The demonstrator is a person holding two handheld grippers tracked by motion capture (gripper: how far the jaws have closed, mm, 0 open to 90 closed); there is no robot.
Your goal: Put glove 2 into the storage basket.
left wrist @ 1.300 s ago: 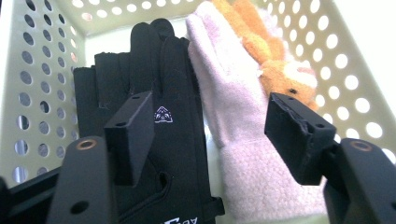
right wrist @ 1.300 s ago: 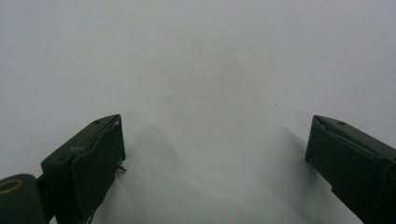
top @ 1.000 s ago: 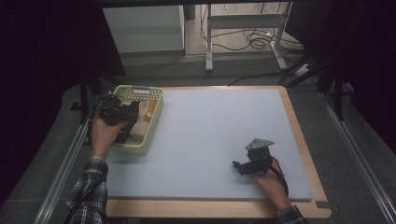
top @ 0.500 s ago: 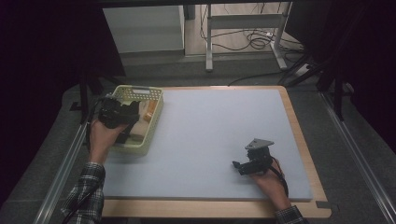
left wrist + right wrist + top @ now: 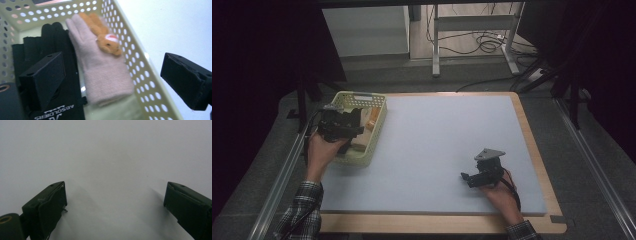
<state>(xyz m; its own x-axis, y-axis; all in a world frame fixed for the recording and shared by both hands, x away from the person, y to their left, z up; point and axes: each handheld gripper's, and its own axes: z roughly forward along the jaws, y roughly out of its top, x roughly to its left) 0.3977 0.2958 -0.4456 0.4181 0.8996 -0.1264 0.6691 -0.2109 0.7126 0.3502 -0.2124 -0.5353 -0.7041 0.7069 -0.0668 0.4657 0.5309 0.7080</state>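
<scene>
Dark curtains and a grey floor with loose cables surround a wooden-edged table [image 5: 532, 150] topped by a pale blue-grey mat [image 5: 442, 150]. At the mat's far-left corner a pale yellow perforated basket [image 5: 379, 125] is set. Inside it, as seen in the left gripper view, a beige knitted glove [image 5: 102, 75] is laid lengthwise, with a small orange plush animal [image 5: 105, 40] resting on its finger end, against the basket's perforated wall. Beside the beige glove, a black glove [image 5: 62, 105] with white lettering on its cuff is spread across the basket floor. The left gripper [image 5: 339, 125] is held over the basket's near-left part by the person's left hand [image 5: 322, 150], whose plaid sleeve [image 5: 302, 212] enters from the bottom edge. Its jaws are spread wide: one is seen above the black glove inside the basket, the other beyond the basket wall, over the mat. Nothing is gripped between them. The right gripper [image 5: 482, 172] is held by the right hand [image 5: 499, 192] low over the mat's near-right area, well apart from the basket, a grey three-cornered plate [image 5: 490, 153] standing on top of it. In the right gripper view its jaws are likewise set wide apart, with bare mat between them and their shadows cast on it.
</scene>
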